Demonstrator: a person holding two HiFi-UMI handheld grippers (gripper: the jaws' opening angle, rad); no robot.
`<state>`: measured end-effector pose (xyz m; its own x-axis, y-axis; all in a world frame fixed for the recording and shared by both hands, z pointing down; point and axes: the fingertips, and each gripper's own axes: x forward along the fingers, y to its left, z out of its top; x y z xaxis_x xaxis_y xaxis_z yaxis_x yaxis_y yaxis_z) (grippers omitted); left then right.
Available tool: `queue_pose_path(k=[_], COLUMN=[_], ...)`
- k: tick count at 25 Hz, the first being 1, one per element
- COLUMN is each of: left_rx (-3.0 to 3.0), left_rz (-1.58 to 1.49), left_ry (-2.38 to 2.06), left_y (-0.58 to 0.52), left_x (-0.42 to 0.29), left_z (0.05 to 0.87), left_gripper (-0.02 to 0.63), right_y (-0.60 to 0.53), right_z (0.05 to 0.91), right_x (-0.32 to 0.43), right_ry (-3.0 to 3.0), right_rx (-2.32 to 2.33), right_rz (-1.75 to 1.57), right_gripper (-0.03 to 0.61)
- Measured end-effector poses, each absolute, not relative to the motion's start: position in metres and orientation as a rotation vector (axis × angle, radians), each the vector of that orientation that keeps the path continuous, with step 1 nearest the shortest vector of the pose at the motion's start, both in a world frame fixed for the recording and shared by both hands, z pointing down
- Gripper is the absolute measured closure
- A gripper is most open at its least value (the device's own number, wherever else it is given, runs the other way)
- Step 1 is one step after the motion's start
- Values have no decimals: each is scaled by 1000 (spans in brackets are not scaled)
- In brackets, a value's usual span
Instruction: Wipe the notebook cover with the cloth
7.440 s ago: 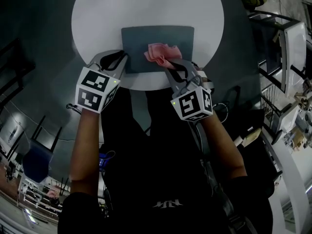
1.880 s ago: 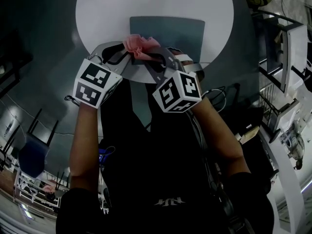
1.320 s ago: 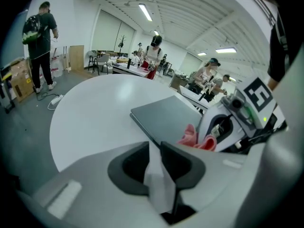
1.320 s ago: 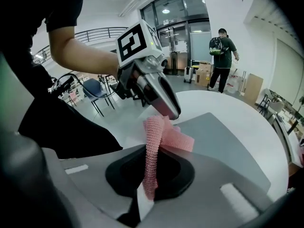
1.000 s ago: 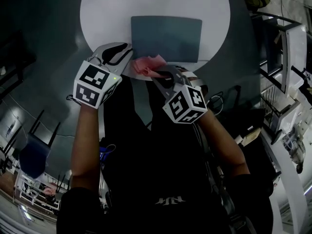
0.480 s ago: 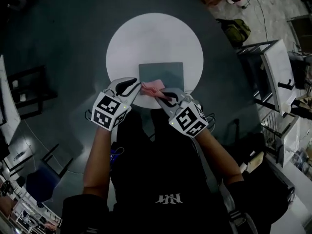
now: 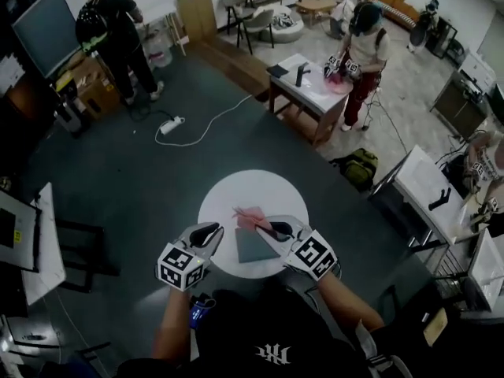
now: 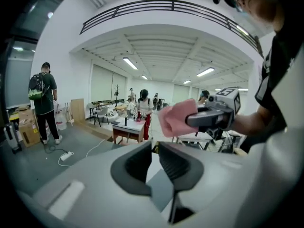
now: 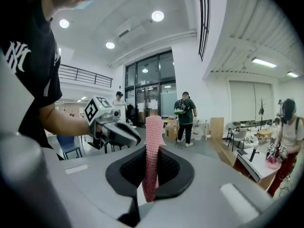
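A dark grey notebook (image 7: 253, 246) lies on the near part of a small round white table (image 7: 228, 203). My right gripper (image 7: 272, 228) is shut on a pink cloth (image 7: 251, 216), which hangs in the air over the notebook's far edge. In the right gripper view the cloth (image 9: 152, 151) stands upright, pinched between the jaws. My left gripper (image 7: 209, 232) hovers at the table's near left edge, left of the notebook, shut with nothing in it. In the left gripper view its jaws show only a thin slit, and the cloth (image 8: 175, 120) shows beyond them.
The table stands alone on a dark floor. A cable and power strip (image 7: 170, 124) lie on the floor beyond it. A backpack (image 7: 358, 168) and a desk (image 7: 431, 195) are at the right. Several people stand at the far side, one by a table (image 7: 309, 81).
The head view has risen far above the table. The right gripper has lifted the pink cloth from the table's near edge into the air. Both grippers now point level across the room.
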<state>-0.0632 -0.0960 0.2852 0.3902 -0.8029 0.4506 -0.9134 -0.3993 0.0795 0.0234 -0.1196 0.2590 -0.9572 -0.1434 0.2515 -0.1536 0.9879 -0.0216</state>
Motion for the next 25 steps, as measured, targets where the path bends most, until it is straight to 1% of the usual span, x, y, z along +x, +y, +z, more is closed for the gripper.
queue_pose_path(k=[3,6,9,13,21,25], left_rx=[2379,2446,2519,2620,2775,2817], left_rz=[461,415,346,297,52,-33], left_ry=[-1504,-1483,-1434,-1325,-1050,-944], left_y=[-79,-71,-69,-55,20,58], left_x=[-56,-47,-42,-40,-75,-98], left_z=[250,220,198,184,148,143], left_gripper=[575,592,605,611,611,611], right_y=[-110,-97,-83,-57,34,78], right_z=[210,178,163,159,138,124], right_x=[47,70,86,97,59,39], right_ry=[-2958,-3043,-3103,-3115,-3204,-3294], right_rx=[301,359,425,567,663,687], right_rz=[77,180,284,321,363,414], right_gripper=[571,571,571,571,571,571])
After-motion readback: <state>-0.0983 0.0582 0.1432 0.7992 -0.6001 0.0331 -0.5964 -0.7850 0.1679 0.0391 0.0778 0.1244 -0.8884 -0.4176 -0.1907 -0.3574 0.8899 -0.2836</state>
